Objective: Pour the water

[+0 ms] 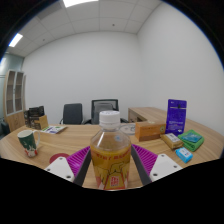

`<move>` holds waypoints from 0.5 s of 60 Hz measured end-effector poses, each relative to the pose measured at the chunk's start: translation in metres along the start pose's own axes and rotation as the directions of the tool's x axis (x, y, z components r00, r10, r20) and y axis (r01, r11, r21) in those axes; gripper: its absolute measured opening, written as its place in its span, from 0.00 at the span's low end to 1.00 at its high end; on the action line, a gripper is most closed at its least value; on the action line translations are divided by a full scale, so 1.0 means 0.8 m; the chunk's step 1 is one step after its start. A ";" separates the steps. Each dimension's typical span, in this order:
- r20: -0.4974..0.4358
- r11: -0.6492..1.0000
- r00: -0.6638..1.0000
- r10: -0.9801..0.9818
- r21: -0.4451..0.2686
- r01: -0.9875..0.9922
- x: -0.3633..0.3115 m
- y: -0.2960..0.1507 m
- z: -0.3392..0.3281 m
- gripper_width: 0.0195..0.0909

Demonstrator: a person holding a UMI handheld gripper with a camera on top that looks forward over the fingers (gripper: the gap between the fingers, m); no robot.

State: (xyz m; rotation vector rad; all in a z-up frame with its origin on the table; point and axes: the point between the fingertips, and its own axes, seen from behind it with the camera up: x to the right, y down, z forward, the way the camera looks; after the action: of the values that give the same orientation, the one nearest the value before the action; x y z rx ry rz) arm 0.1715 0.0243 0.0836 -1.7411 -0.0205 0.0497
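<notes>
Clear plastic bottle (110,153) with a white cap and amber liquid stands upright, clamped between the gripper's (111,166) purple pads (77,158), above the wooden counter (150,143), beside a green cup (27,139).

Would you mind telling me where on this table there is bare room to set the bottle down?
The gripper is shut on the bottle. Bare table lies ahead, between the cup on one side and the cardboard box on the other. It is crowded past the box, around the purple carton and small packets.
</notes>
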 end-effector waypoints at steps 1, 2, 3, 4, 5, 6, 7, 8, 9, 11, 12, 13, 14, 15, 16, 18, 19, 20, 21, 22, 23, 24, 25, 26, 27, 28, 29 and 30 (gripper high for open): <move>0.001 1.000 1.000 -0.001 0.000 0.001 0.000 0.001 0.003 0.82; -0.002 1.000 1.000 -0.001 -0.004 0.001 0.001 0.004 0.006 0.76; -0.005 1.000 1.000 -0.003 -0.010 0.003 0.001 0.007 0.008 0.56; -0.006 1.000 1.000 -0.001 -0.004 0.001 0.007 0.004 0.011 0.56; -0.015 1.000 1.000 -0.001 0.005 0.001 0.008 0.003 0.011 0.56; -0.026 1.000 1.000 -0.004 0.009 0.004 0.005 0.004 0.010 0.53; -0.033 1.000 0.999 -0.006 0.014 0.006 0.006 0.003 0.010 0.51; -0.038 1.000 0.999 -0.010 0.022 0.011 0.006 0.002 0.009 0.49; -0.043 0.999 0.999 -0.016 0.029 0.018 0.007 0.001 0.009 0.47; -0.057 0.999 0.998 -0.030 0.044 0.033 0.008 0.000 0.007 0.43; -0.067 0.998 0.997 -0.038 0.049 0.042 0.010 -0.001 0.007 0.40; -0.076 0.997 0.996 -0.043 0.053 0.047 0.015 -0.004 0.005 0.40; -0.088 0.997 0.995 -0.052 0.054 0.057 0.014 -0.003 0.004 0.37; -0.099 0.996 0.993 -0.061 0.053 0.067 0.015 -0.003 0.004 0.36; -0.113 0.996 0.991 -0.071 0.051 0.077 0.017 -0.003 0.003 0.36; -0.131 0.994 0.987 -0.095 0.045 0.102 0.019 -0.004 0.001 0.36; -0.135 0.992 0.985 -0.110 0.043 0.117 0.018 -0.005 0.000 0.33; -0.138 0.990 0.983 -0.125 0.043 0.132 0.014 -0.007 -0.002 0.33; -0.141 0.988 0.980 -0.140 0.041 0.147 0.011 -0.009 -0.004 0.33; -0.146 0.986 0.978 -0.151 0.041 0.159 0.010 -0.012 -0.005 0.33; -0.151 0.984 0.975 -0.163 0.041 0.171 0.008 -0.017 -0.007 0.33; -0.154 0.982 0.972 -0.178 0.042 0.186 0.004 -0.022 -0.009 0.33; -0.157 0.978 0.968 -0.196 0.043 0.205 -0.001 -0.028 -0.010 0.32; -0.159 0.973 0.964 -0.215 0.045 0.224 -0.006 -0.035 -0.013 0.33; -0.162 0.969 0.959 -0.234 0.049 0.244 -0.012 -0.044 -0.015 0.32; -0.164 0.963 0.954 -0.253 0.052 0.264 -0.018 -0.052 -0.015 0.33; -0.167 0.958 0.948 -0.270 0.056 0.283 -0.025 -0.061 -0.017 0.33; -0.170 0.951 0.942 -0.289 0.059 0.303 -0.033 -0.068 -0.020 0.33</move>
State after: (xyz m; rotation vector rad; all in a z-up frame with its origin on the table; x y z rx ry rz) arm 0.1466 0.0170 0.1404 -1.6358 -0.1606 -0.3067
